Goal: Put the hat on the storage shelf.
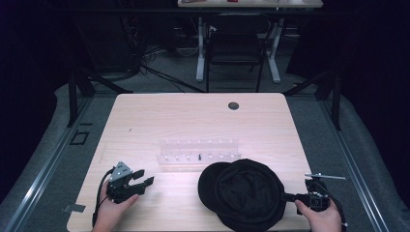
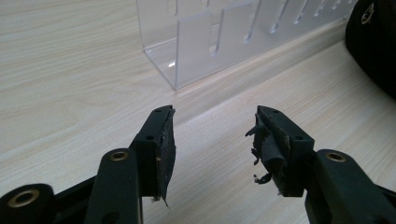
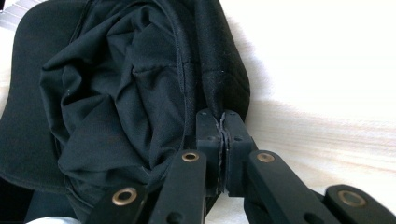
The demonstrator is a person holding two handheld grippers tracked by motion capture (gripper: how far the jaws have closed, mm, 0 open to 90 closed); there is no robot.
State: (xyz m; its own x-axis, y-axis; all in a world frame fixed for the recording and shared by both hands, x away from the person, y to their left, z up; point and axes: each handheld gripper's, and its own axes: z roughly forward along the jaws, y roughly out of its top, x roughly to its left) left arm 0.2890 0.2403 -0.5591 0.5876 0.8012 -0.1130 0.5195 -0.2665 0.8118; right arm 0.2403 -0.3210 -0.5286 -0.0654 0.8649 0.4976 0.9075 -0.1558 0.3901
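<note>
Both claws are seen low on the tabletop [image 1: 193,116] in the high view. At the near left corner, the left claw [image 1: 143,177] is held in a hand [image 1: 112,209], its jaws spread and empty, aimed toward the middle. At the near right edge, the right claw [image 1: 288,196] is pressed shut on the rim of a black cap [image 1: 241,193], which lies crown-down on the tabletop with its brim to the left. A clear acrylic rack [image 1: 199,153] is placed just behind the cap, near the middle of the tabletop. A small dark round grommet [image 1: 233,105] is set toward the far edge.

From the left gripper view, the left claw [image 2: 212,137] is shown parted above bare wood, with torn padding on its pads [image 2: 266,144]. The rack [image 2: 219,37] is seen ahead, and the cap [image 2: 373,42] at the right edge.

From the right gripper view, the right claw [image 3: 223,123] is shown clamped on the cap [image 3: 121,93] at its edge band, the crumpled lining exposed to the left.
</note>
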